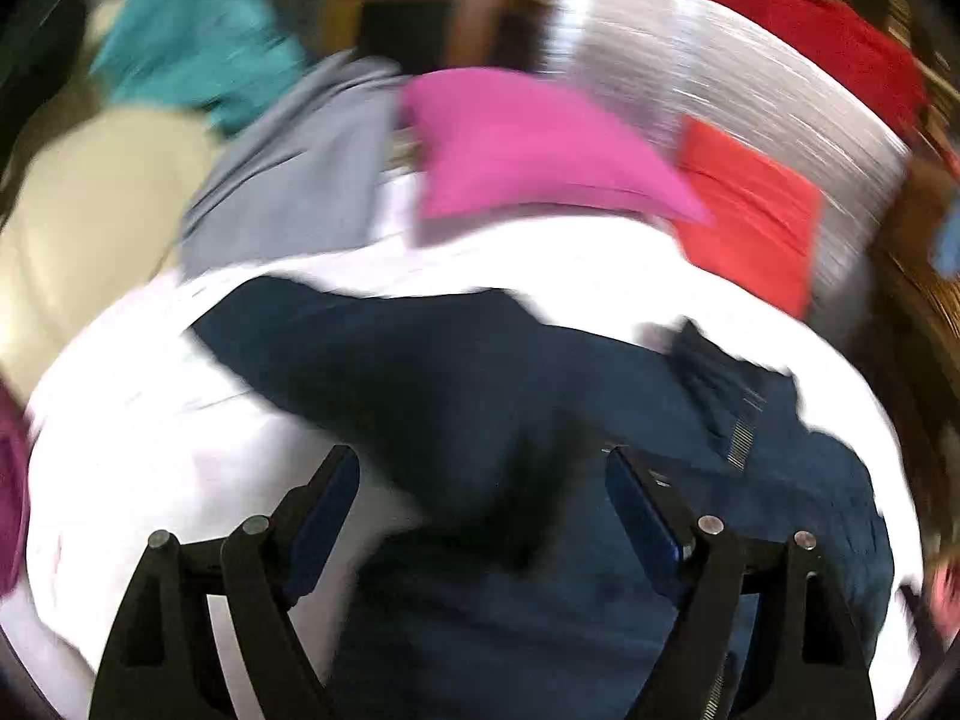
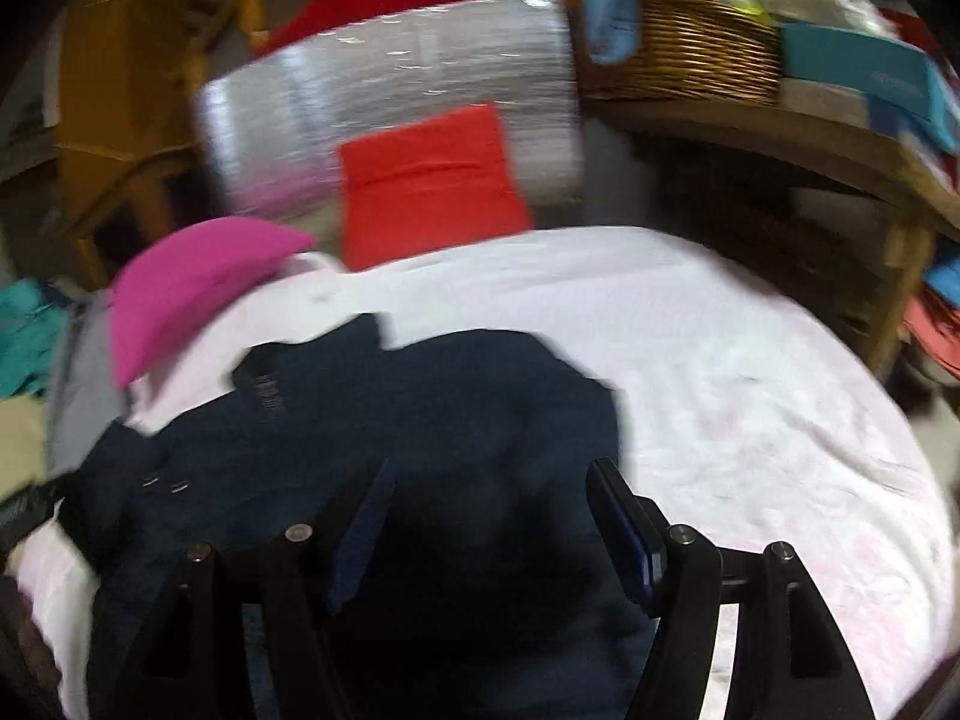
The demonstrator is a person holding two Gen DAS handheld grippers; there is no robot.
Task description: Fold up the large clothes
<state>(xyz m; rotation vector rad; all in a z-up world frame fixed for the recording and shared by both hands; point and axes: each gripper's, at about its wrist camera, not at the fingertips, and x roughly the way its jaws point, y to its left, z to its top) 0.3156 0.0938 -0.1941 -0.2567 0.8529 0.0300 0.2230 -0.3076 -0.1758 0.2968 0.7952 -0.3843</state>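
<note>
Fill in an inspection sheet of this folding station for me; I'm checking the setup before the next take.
Surface: white cloth-covered table, mostly bare on the right wrist view's right side.
Job's things: dark navy garment spread on the cloth, below both grippers.
Clutter: folded pink cloth, folded orange-red cloth, grey fabric, teal fabric and cream fabric along the far edge.
Grippers: left gripper and right gripper both open, nothing between the pads.
Cables: nothing seen.
Surroundings: silver foil-like panel, woven wicker basket on a wooden shelf; views blurred.
</note>
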